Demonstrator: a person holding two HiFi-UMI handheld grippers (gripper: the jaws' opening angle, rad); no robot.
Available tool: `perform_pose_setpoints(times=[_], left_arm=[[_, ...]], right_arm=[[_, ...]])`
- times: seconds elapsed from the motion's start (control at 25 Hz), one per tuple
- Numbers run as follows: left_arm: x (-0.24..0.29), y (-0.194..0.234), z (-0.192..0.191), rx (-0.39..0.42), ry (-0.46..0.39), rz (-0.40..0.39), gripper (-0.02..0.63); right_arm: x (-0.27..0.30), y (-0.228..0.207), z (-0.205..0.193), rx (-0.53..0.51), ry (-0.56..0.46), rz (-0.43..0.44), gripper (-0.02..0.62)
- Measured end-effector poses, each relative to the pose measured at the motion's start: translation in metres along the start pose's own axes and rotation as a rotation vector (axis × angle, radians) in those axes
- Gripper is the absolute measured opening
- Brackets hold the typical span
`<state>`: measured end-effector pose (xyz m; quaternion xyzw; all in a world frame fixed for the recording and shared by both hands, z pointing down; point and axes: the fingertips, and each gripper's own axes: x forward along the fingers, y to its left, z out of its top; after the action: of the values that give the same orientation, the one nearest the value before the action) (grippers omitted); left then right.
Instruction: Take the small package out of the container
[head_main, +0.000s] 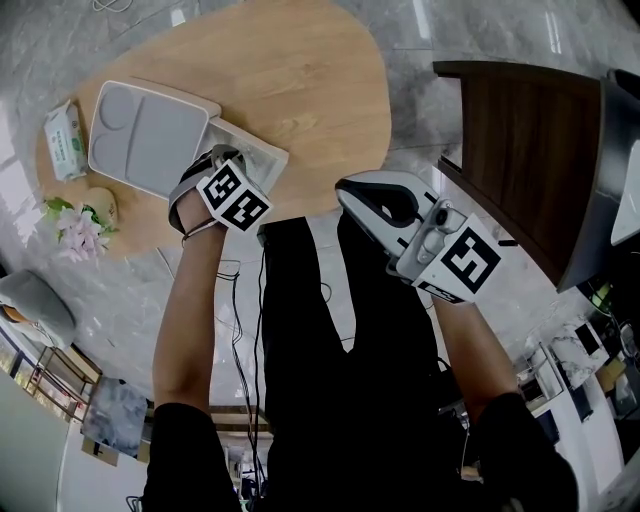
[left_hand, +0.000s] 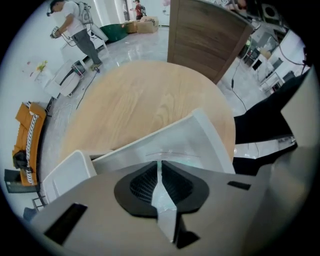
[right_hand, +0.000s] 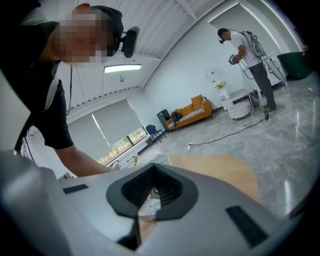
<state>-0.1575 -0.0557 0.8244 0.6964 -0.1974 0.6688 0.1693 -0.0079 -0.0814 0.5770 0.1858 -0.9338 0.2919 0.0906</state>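
**Head view to tongs: package pinched, lift-out not yet done**

Head view shows the left tongs (head_main: 222, 182) pointing straight down into the open container (head_main: 262, 152) at the near edge of the desk (head_main: 300, 80). What looks like its grey lid (head_main: 145, 135) lies just beyond them. The package is hidden beneath these tongs. The right tongs (head_main: 346, 188) hang off the desk above the person's lap, well apart from the container.

Left gripper view has the jaws pressed almost together, pinching the small package (left_hand: 163, 202). It is a thin, clear film with a faint green tint, squeezed flat between the dark pads. More of it spreads just past the tips, inside the container's white wall (left_hand: 210, 135).

Right gripper view shows its jaws meeting at the tips with nothing held. The desk and the person's reaching arm lie beyond them.

By my reckoning the grasp is made, but the package sits low in the container, so raising it clear and setting it down remain. The wrapper looks limp and slick, so it may slide if the pinch is shallow.
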Motion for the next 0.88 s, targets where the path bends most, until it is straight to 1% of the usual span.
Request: perform_pose_setpoints(times=[0.12, 0.24, 0.44, 0.64, 0.76, 0.88], left_arm=[[-0.015, -0.001, 0.001, -0.043, -0.055, 0.000, 0.034], [-0.036, 0.000, 0.000, -0.069, -0.103, 0.006, 0.028], [-0.086, 0.001, 0.012, -0.102, -0.178, 0.035, 0.025], [-0.150, 0.014, 0.042, -0.140, -0.308, 0.076, 0.023], [-0.196, 0.022, 0.055, -0.162, -0.387, 0.104, 0.023], [-0.246, 0.033, 0.069, -0.177, -0.454, 0.154, 0.023]], right_arm=[[-0.002, 0.002, 0.007, -0.008, -0.007, -0.006, 0.011], [0.001, 0.011, 0.017, -0.027, -0.016, -0.007, 0.011], [-0.010, 0.028, 0.043, -0.065, -0.034, -0.001, 0.011], [-0.028, 0.039, 0.082, -0.117, -0.046, -0.022, 0.011], [-0.038, 0.056, 0.110, -0.152, -0.063, -0.026, 0.011], [-0.053, 0.071, 0.144, -0.188, -0.091, -0.028, 0.011]])
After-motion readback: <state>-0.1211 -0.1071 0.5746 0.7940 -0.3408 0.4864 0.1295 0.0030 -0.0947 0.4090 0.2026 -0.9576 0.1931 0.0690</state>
